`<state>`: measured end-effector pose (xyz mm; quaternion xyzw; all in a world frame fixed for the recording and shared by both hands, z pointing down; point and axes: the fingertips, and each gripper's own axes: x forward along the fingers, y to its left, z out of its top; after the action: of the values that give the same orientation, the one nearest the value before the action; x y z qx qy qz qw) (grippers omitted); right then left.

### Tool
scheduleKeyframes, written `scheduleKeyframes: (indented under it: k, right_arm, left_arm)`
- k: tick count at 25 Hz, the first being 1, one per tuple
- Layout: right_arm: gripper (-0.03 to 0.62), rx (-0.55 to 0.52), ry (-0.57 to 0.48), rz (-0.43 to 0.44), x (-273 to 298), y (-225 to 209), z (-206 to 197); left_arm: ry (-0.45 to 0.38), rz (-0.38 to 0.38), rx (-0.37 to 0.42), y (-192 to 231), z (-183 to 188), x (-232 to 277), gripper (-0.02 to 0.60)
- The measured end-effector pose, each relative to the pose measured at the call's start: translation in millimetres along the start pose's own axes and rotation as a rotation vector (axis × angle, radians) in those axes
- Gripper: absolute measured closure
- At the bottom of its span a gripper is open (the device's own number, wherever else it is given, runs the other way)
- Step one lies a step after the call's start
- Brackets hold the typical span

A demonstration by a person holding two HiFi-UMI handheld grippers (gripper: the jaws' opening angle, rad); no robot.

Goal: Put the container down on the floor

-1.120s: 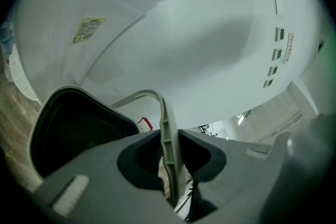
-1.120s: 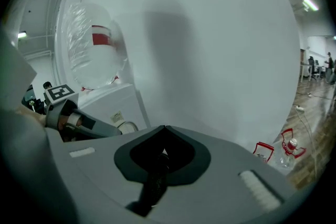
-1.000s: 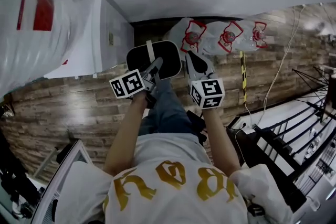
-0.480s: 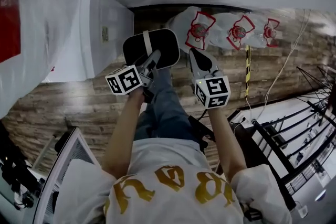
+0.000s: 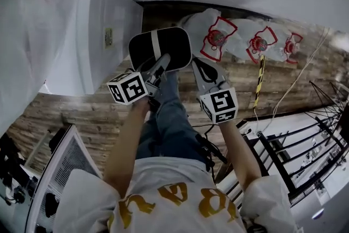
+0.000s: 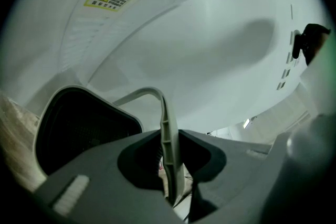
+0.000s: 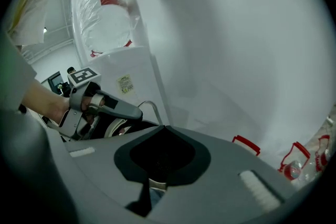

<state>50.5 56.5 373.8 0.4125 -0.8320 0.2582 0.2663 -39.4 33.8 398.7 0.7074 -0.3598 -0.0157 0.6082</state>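
Observation:
A black container (image 5: 160,49) with a pale grey strap handle (image 5: 156,43) hangs over the wood floor, in front of the person's legs. My left gripper (image 5: 160,64) is shut on that handle. In the left gripper view the handle (image 6: 167,134) stands pinched between the jaws, with the container's dark mesh body (image 6: 79,128) at the left. My right gripper (image 5: 199,64) is just to the right of the container, shut with nothing held. From the right gripper view I see the left gripper (image 7: 123,110) and part of the container (image 7: 113,126).
A white appliance (image 5: 92,35) stands at the left against the white wall. Plastic-wrapped bottles with red labels (image 5: 240,41) lie along the wall at the right. A yellow-black striped bar (image 5: 259,82), a white cable and a black metal rack (image 5: 294,150) are on the right. Wood floor (image 5: 82,112) lies below.
The head view has swung, so the appliance and bottles have shifted in frame. Both grippers and the container have drifted slightly up the frame toward the wall. The grip is unchanged.

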Motion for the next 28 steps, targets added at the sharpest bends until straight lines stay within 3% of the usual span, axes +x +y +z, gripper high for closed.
scheduleKeyframes:
  k: [15,28]
  right_arm:
    - [0.565,-0.009,0.019,0.027,45,-2,-40]
    - [0.565,-0.012,0.037,0.06,87,4,-58]
  left_arm:
    - [-0.013,-0.011,-0.066,34,0,11,0.502]
    - [-0.001,0.062,-0.077,80,-5,28,0.502]
